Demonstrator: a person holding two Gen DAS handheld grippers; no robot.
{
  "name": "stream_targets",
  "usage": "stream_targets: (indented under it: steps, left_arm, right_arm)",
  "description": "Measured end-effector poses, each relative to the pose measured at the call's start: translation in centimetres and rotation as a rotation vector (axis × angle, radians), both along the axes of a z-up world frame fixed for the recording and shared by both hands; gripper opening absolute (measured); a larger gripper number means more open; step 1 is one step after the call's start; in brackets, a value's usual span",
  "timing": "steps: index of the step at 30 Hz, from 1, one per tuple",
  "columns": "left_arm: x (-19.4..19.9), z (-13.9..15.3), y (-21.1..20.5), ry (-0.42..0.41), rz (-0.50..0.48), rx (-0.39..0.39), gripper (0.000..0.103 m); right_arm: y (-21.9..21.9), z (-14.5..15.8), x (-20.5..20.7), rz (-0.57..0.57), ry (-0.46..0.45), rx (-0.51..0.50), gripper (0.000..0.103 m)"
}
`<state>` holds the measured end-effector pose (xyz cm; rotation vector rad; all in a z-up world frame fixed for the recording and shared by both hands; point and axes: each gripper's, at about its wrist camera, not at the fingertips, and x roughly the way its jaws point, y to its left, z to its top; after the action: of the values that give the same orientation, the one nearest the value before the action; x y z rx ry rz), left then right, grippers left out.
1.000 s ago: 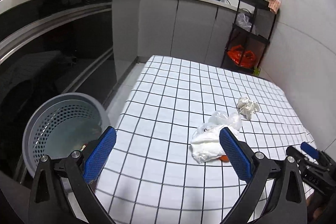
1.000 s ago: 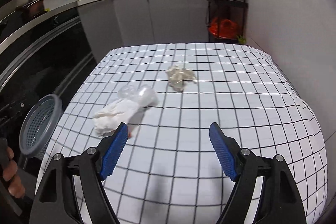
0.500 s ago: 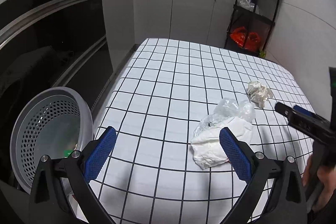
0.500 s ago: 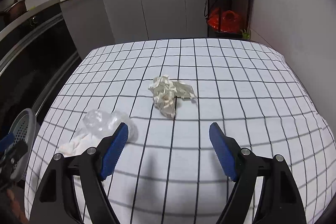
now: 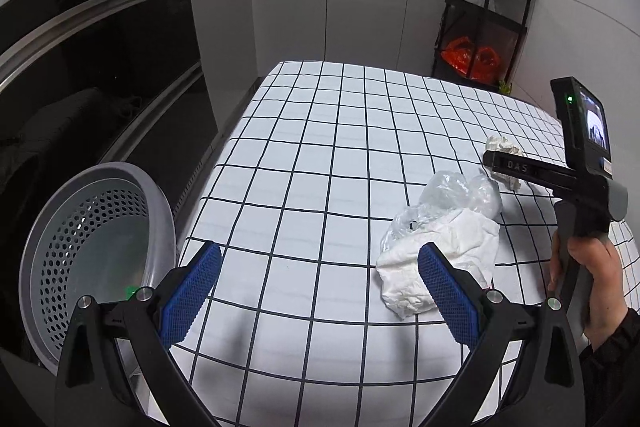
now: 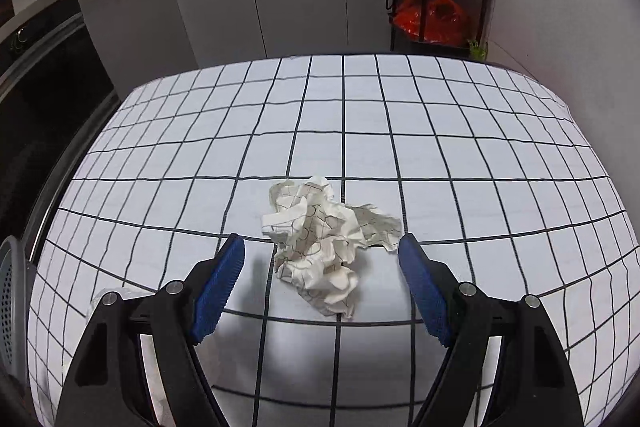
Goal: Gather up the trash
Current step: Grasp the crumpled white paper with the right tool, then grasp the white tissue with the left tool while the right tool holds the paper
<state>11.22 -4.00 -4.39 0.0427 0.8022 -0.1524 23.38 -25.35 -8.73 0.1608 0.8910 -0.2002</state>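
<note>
Part of the crumpled printed paper [image 6: 324, 251] is covered in the left wrist view, where the right gripper's black body crosses in front of it and only its white edges are seen. The white tissue wad [image 5: 436, 263] is cut into by the left gripper's right pad, and something reddish is just glimpsed at the wad's near edge — too little of it shows to name. In the right wrist view only a sliver of the clear plastic wrapper [image 5: 456, 193] is made out, behind the left finger. The grey perforated waste basket [image 5: 92, 247] is cropped by the gripper frame; a small green scrap is seen inside, hard to identify.

Three pieces of trash are counted on the checked tablecloth [image 5: 320, 155]: one paper ball, one tissue wad, one plastic wrapper, the last two touching. One basket stands beside the table's left edge.

The left gripper [image 5: 320, 291] is held wide apart with nothing gripped. The right gripper [image 6: 320, 281] is likewise spread wide — the paper ball lies between its pads, untouched by either.
</note>
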Motion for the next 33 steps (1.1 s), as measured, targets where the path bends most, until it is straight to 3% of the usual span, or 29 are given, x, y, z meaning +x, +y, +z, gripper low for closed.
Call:
stream_targets:
  steps: [1, 2, 4, 5, 10, 15, 24, 28, 33]
  left_arm:
    - [0.0, -0.1, 0.0, 0.0, -0.001, 0.004, 0.097]
    - [0.0, -0.1, 0.0, 0.001, -0.002, 0.008, 0.097]
    - [0.1, -0.2, -0.2, 0.003, -0.003, 0.009, 0.097]
    - [0.1, -0.2, -0.2, 0.004, -0.003, 0.005, 0.097]
    - [0.0, 0.0, -0.6, 0.0, -0.018, -0.004, 0.097]
    - [-0.5, 0.0, -1.5, 0.003, -0.045, -0.01, 0.097]
    - [-0.9, -0.3, -3.8, 0.003, -0.091, -0.023, 0.097]
    - [-0.6, -0.9, -5.1, 0.014, -0.107, -0.01, 0.097]
    - [0.1, -2.1, -6.6, 0.023, -0.104, 0.04, 0.097]
  right_arm:
    - [0.0, 0.0, 0.1, 0.0, -0.002, 0.0, 0.069]
    - [0.1, -0.1, 0.2, 0.002, 0.002, -0.004, 0.055]
    - [0.2, -0.4, 0.4, 0.012, 0.024, 0.006, 0.036]
    - [0.2, -0.6, 0.3, 0.015, 0.027, 0.008, 0.034]
    - [1.0, -0.3, -1.5, 0.03, 0.024, -0.005, 0.03]
    - [1.5, 2.0, -5.5, 0.021, 0.002, -0.002, 0.03]
    - [0.9, 6.3, -15.0, -0.064, -0.087, 0.111, 0.03]
    - [0.5, 6.4, -18.7, -0.086, -0.107, 0.185, 0.03]
    - [1.2, 6.8, -19.9, -0.055, -0.114, 0.169, 0.03]
